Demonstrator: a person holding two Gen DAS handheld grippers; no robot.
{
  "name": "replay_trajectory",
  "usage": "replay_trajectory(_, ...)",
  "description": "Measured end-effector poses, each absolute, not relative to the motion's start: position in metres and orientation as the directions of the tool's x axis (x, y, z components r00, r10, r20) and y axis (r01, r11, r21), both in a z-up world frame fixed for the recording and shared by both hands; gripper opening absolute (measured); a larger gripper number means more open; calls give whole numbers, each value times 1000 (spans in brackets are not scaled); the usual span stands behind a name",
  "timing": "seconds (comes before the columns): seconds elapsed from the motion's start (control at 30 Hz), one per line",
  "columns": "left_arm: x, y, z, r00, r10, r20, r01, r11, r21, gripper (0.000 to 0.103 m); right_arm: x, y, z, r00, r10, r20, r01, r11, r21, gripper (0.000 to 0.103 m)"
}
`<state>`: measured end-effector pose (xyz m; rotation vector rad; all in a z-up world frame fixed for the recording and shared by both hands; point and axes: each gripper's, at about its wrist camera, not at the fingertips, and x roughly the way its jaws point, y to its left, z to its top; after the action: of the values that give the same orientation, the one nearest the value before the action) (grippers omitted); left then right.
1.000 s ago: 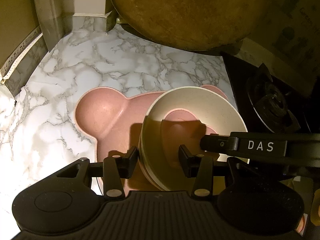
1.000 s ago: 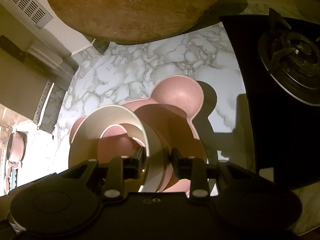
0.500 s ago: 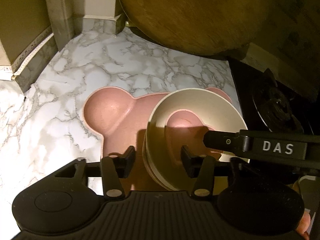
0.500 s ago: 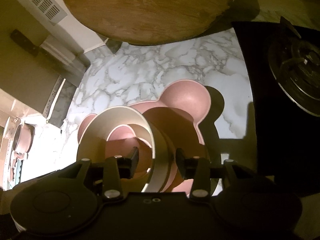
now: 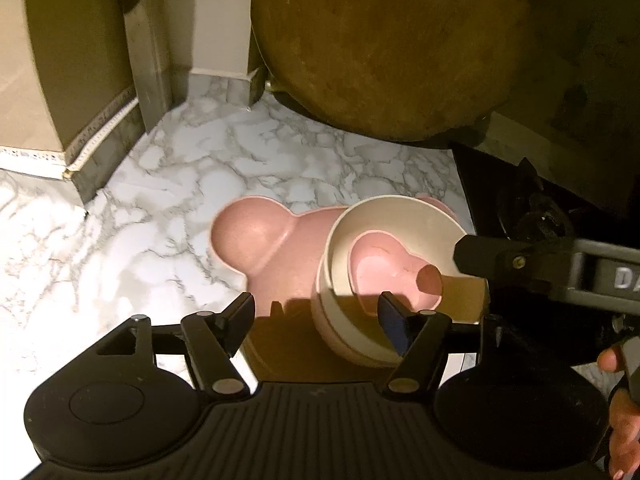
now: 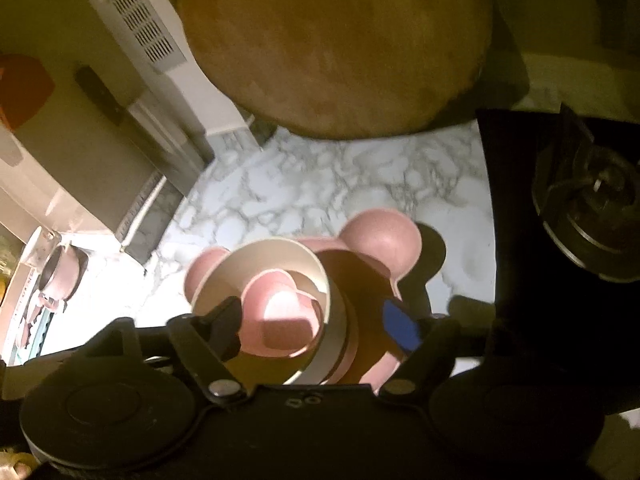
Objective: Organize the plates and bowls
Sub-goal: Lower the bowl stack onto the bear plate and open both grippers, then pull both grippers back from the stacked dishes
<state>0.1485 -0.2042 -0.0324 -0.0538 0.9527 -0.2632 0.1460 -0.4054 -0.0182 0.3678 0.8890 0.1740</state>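
- left wrist view: your left gripper (image 5: pixel 316 312) has just been opening and its jaws now stand wide, pressing on nothing. the cream bowl (image 5: pixel 400 240) sits just ahead of the fingers and off to the right of their middle, with its near rim passing between the two jaws but touching neither.
- the cream bowl rests on the pink bear plate (image 5: pixel 256 240), which lies flat on the marble counter (image 5: pixel 160 200). a small pink heart dish (image 5: pixel 384 272) lies inside the bowl.
- the other tool's arm (image 5: pixel 520 264) reaches in from the right, over the bowl's far side.
- right wrist view: your right gripper (image 6: pixel 316 324) has also just been opening. its jaws are spread wider than the bowl's wall, one finger inside the cream bowl (image 6: pixel 224 280) and one outside, neither pressing.
- here the bowl sits ahead and slightly left of the fingers, with the heart dish (image 6: pixel 280 304) in its middle and the bear plate (image 6: pixel 384 236) sticking out beyond it to the right.
- judgement: the stack looks set down and released. both hands are about equally near it, so whichever piece you fetch next decides the hand. the round wooden board (image 6: pixel 336 48) stands behind the stack.
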Motion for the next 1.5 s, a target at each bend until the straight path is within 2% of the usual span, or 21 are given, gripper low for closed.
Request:
replay_trajectory(0.1,138,-197,-24,573,-249,-781,211,965,-153,67,134,-401,-10,654,312,-689,-35,922,385,92)
replay_trajectory(0.23,120,-190,-13,603,-260,-754,244,960,-136,68,115,-393,0,695,314,-647,-90,930,356,94)
replay_trajectory(0.3,110,-187,-9,622,-264,-737,257,958,-126,79,105,-390,5,715,317,-623,-112,932,345,97)
replay_trajectory(0.47,91,-174,-2,655,-281,-701,266,955,-134,81,81,-385,18,775,310,-551,-156,938,309,102)
replay_trajectory(0.57,82,-166,0,675,-277,-684,254,957,-138,88,71,-383,23,800,310,-514,-174,939,296,103)
replay_trajectory(0.67,74,-159,1,689,-282,-668,245,958,-151,101,65,-382,23,809,320,-493,-194,937,291,103)
replay_trajectory(0.7,71,-156,1,695,-281,-662,243,958,-151,102,63,-381,23,813,317,-489,-195,939,284,103)
replay_trajectory(1.0,48,-143,-3,707,-280,-649,240,959,-152,102,35,-373,18,851,306,-426,-225,947,230,103)
replay_trajectory(1.5,26,-135,-5,732,-242,-637,209,970,-128,102,10,-358,8,877,235,-419,-177,969,173,103)
